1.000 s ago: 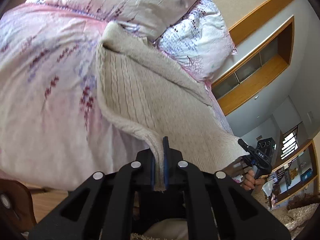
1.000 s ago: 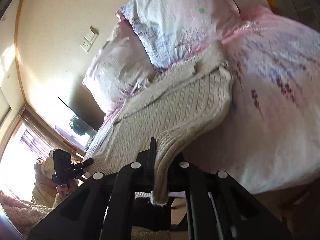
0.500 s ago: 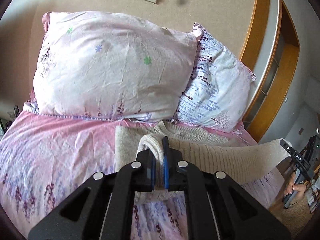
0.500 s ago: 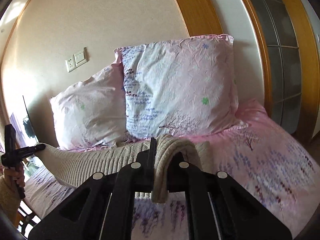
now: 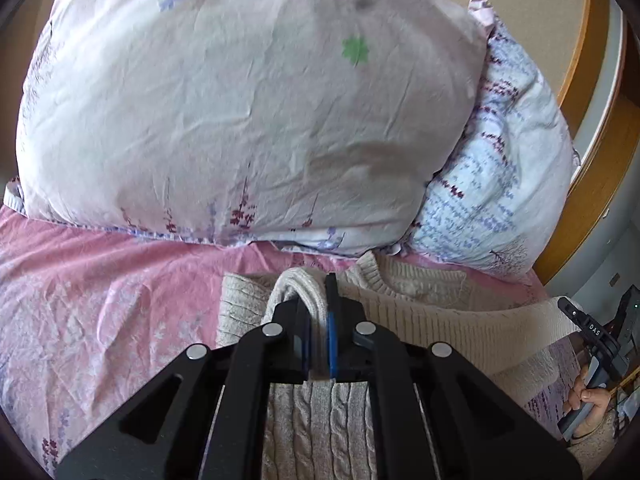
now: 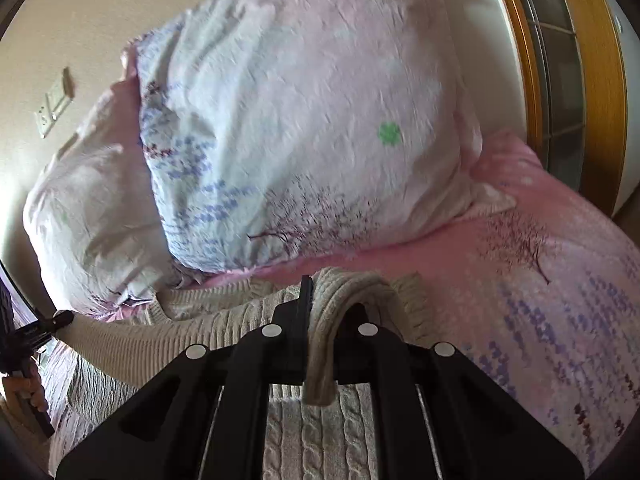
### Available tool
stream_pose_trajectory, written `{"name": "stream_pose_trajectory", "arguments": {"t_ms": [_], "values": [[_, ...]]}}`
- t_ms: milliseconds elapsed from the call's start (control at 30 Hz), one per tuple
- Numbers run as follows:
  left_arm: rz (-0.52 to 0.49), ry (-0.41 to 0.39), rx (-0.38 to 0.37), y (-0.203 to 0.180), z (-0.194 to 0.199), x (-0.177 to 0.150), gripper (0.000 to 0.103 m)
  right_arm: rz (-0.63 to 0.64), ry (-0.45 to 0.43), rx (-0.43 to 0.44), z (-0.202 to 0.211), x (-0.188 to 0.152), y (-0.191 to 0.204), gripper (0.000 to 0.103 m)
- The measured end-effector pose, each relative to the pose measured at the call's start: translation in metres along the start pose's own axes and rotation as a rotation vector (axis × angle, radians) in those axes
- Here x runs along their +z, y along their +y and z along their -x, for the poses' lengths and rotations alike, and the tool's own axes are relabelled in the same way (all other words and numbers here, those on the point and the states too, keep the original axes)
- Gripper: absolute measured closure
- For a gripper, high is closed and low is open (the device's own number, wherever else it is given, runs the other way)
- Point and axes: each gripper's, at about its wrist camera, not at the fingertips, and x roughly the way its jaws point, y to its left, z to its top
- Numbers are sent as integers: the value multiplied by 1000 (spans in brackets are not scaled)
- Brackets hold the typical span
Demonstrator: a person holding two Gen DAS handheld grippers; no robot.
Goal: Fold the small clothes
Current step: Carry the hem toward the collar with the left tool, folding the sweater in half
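Cream cable-knit sweater [image 5: 420, 316] lies on pink bedspread [image 5: 100, 300]; left view: left gripper [image 5: 318, 336] clamped on a folded sweater edge, pillows [image 5: 240, 100] just ahead, other gripper [image 5: 592, 332] off to the right holding the same hem; right view: right gripper [image 6: 320, 344] pinching a fold of sweater [image 6: 200, 332], the fabric draping over its fingers, pillows [image 6: 300, 120] ahead.

both wrist views sit low and close over the bed [image 5: 100, 280], facing its head edge; they share the pillows [image 5: 240, 100] [image 6: 300, 120] and the sweater [image 5: 440, 320] [image 6: 224, 332].
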Motion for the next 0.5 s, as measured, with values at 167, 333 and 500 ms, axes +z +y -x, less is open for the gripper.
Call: {"name": "stream_pose_trajectory", "arguments": {"t_ms": [167, 333, 500], "values": [[52, 68, 0, 13, -38, -4, 97, -74, 80, -24, -36, 0, -10, 95], [125, 118, -28, 22, -59, -5, 91, -201, 172, -2, -68, 7, -22, 69], [130, 80, -72, 18, -48, 0, 48, -214, 98, 15, -51, 15, -22, 38]]}}
